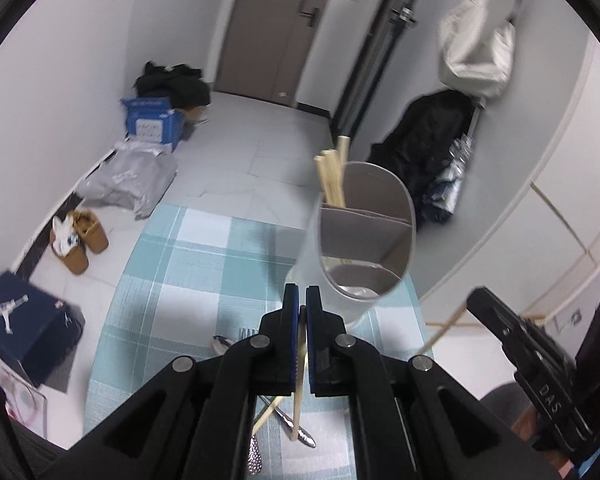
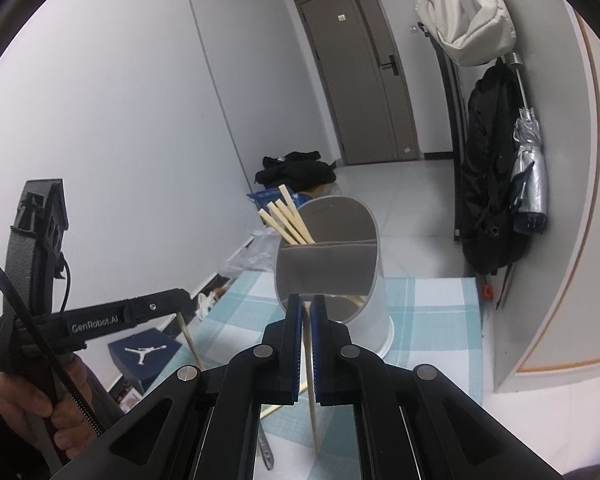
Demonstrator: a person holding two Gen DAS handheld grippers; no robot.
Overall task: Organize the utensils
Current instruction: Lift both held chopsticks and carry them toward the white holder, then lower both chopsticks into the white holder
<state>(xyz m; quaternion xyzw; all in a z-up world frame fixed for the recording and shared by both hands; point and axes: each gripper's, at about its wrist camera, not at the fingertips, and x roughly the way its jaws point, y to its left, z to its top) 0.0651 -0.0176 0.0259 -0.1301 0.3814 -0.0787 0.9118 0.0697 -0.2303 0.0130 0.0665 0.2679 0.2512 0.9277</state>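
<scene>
A white utensil holder (image 1: 364, 236) with a grey divider stands on the checked tablecloth (image 1: 188, 272); several wooden chopsticks (image 1: 332, 176) lean in its far compartment. My left gripper (image 1: 302, 300) is shut on a chopstick (image 1: 298, 396) just before the holder's near rim. My right gripper (image 2: 307, 308) is shut on another chopstick (image 2: 311, 392), also close to the holder (image 2: 332, 256). A spoon (image 1: 222, 343), metal utensils (image 1: 296, 428) and a loose chopstick (image 1: 266, 416) lie on the cloth under my left gripper.
The right gripper (image 1: 516, 332) shows at the right of the left wrist view, the left gripper (image 2: 112, 320) at the left of the right wrist view. Boxes (image 1: 24, 324), bags and slippers (image 1: 78, 240) lie on the floor. Coats (image 2: 488, 184) hang at right.
</scene>
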